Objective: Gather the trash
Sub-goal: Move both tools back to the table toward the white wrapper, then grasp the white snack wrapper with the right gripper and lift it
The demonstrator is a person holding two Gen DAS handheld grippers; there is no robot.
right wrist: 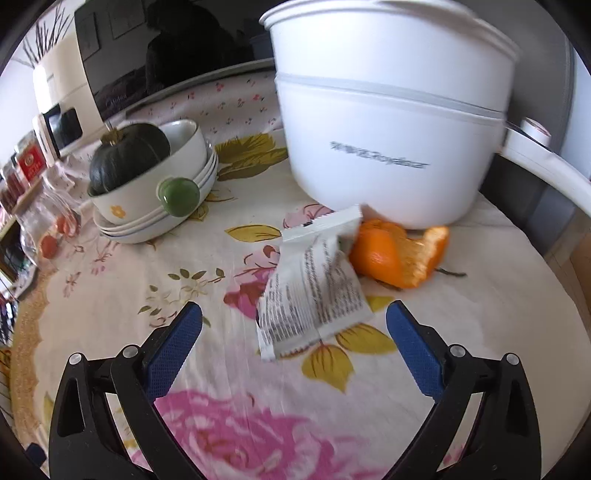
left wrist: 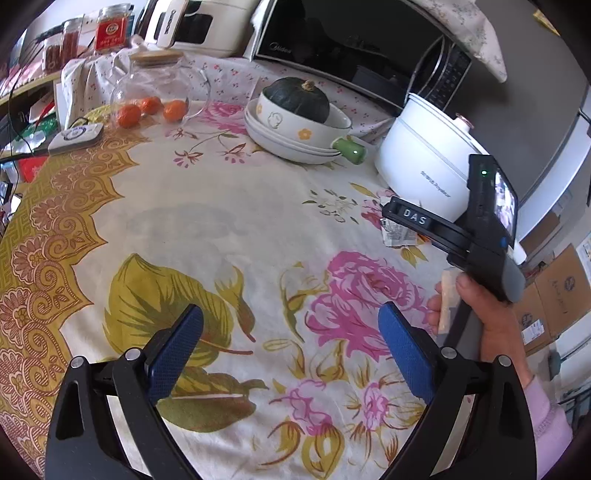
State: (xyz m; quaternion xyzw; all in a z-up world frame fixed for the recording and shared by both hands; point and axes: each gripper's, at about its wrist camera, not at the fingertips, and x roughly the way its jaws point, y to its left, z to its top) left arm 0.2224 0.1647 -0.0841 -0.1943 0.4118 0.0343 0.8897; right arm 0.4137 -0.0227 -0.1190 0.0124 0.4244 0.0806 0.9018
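A crumpled white wrapper [right wrist: 312, 291] with small black print lies on the floral tablecloth [right wrist: 229, 369], just ahead of my right gripper [right wrist: 293, 317], which is open and empty. Orange peel [right wrist: 400, 253] lies right behind the wrapper, against the white pot [right wrist: 388, 122]. In the left wrist view the wrapper [left wrist: 399, 234] shows partly hidden behind the right gripper's body [left wrist: 476, 229]. My left gripper [left wrist: 291, 325] is open and empty above the cloth, well short of the wrapper.
A white electric pot [left wrist: 424, 162] stands at the right. Stacked white bowls [left wrist: 295, 133] hold a dark green squash [left wrist: 297, 98]. A glass jar [left wrist: 155, 92] with small oranges, a microwave [left wrist: 354, 44] and red tins [left wrist: 110, 31] stand at the back.
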